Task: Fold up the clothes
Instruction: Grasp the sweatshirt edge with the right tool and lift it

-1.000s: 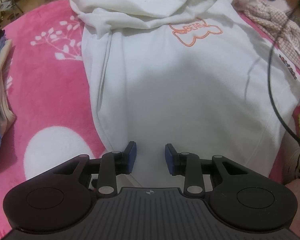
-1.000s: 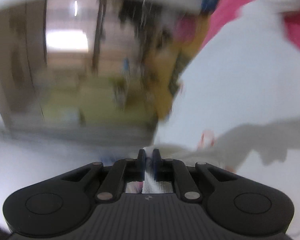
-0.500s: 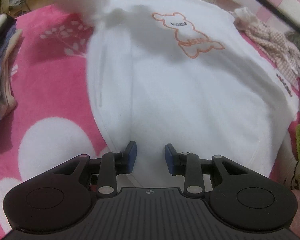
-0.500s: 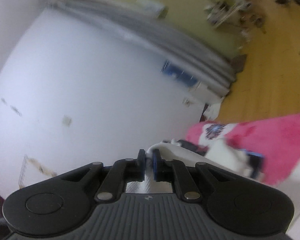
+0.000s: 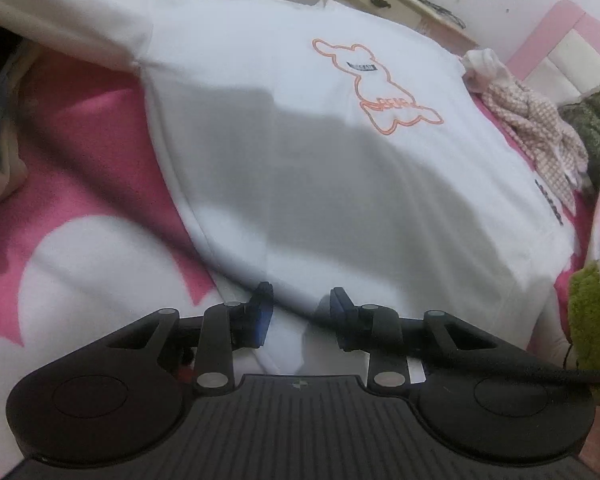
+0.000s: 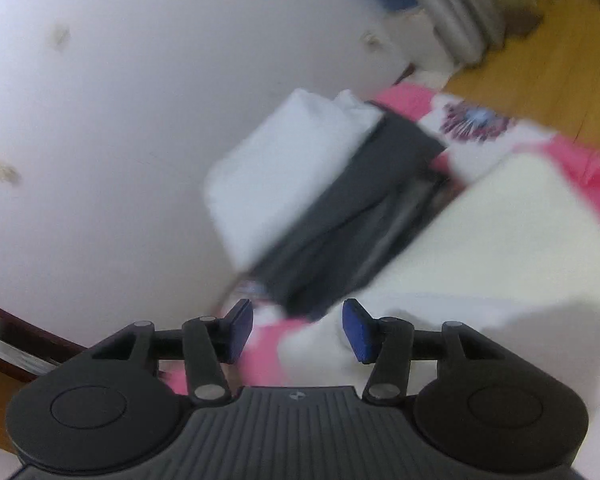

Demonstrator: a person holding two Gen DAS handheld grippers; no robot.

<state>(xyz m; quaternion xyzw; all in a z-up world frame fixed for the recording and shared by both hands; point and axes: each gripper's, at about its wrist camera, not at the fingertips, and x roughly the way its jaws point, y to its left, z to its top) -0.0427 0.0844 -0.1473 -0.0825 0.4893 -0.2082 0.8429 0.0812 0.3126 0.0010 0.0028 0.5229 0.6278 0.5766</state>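
while the white sweatshirt [image 5: 300, 152] lies spread flat and unfolded on the pink bed [image 5: 80, 184], my left gripper [image 5: 300, 312] and right gripper [image 6: 298, 330] both gape empty, so folding remains.

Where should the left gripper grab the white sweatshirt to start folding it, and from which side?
Take the white sweatshirt by its bottom hem, straight ahead of the open left gripper. The hem is the nearest free edge, lying flat on the pink blanket, so probably slide one finger under it from the near side.
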